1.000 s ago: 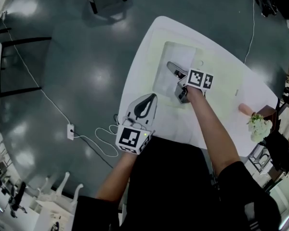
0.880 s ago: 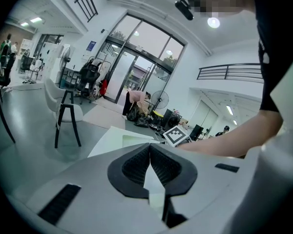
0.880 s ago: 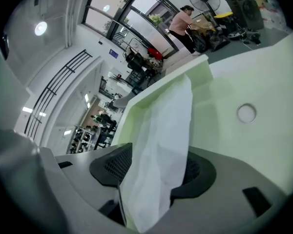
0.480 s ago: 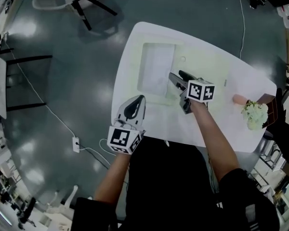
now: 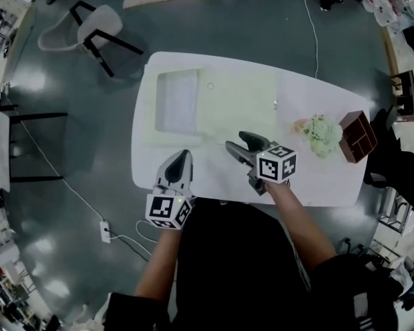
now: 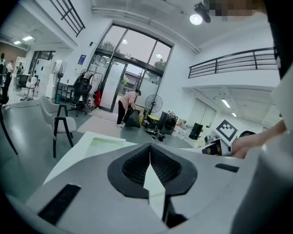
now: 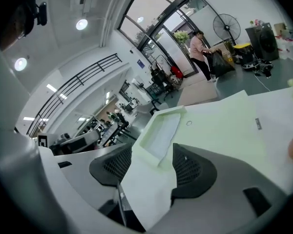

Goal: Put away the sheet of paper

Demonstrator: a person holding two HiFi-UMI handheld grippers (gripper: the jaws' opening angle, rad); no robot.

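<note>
Bearing paper [image 5: 179,102], white table [image 5: 310,92]; grey floor [image 5: 262,19].

The person's grey-and-black two-jaw left gripper [image 5: 183,157] is at the near left and points away from the body and slightly down. Its jaws meet at the tips with nothing between them. The matching right gripper [image 5: 239,142] is farther out and to the right, angled toward the far left. Its jaws have just been opening and stand wide apart, with nothing between them. The bare left forearm [image 5: 160,254] and right forearm [image 5: 293,216] reach forward from black sleeves.
</note>
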